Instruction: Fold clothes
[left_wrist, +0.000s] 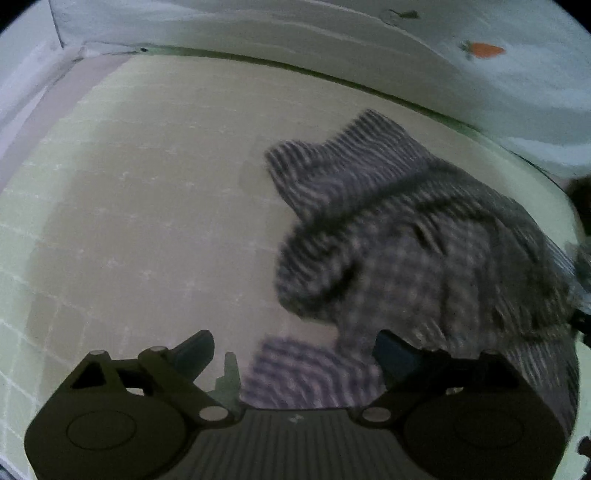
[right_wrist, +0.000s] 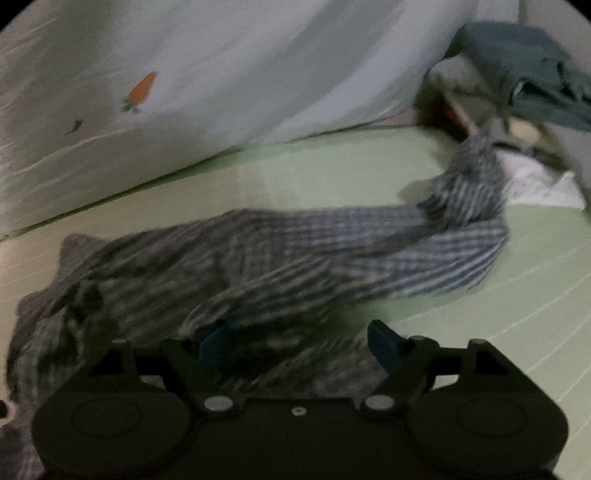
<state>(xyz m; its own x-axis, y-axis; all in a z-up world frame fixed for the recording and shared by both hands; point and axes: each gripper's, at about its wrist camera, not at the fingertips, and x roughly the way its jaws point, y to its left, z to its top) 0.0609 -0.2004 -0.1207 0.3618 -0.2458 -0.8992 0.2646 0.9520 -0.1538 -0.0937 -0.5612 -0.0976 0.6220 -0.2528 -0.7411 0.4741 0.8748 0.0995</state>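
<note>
Reading both tools, I find my left gripper (left_wrist: 295, 354) and right gripper (right_wrist: 301, 341) spread wide, gripping nothing. Between them a crumpled blue-and-white striped cotton garment (right_wrist: 258, 254) lies bunched on the pale green gridded mat (left_wrist: 147, 203). I judge it needs spreading; a hem must be pinched next.

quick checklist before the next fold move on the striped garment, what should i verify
1. Left gripper open: ok, fingers spread wide.
2. Right gripper open: ok, fingers spread wide.
3. Striped garment flat enough to fold: not ok, bunched and rumpled.
4. Garment lying wholly on the green mat: not ok, its far end trails toward the clothes pile.
5. Cloth between the fingers ready to grip: cannot tell, image blurred.
6. Bare mat beside the garment: ok.
</note>
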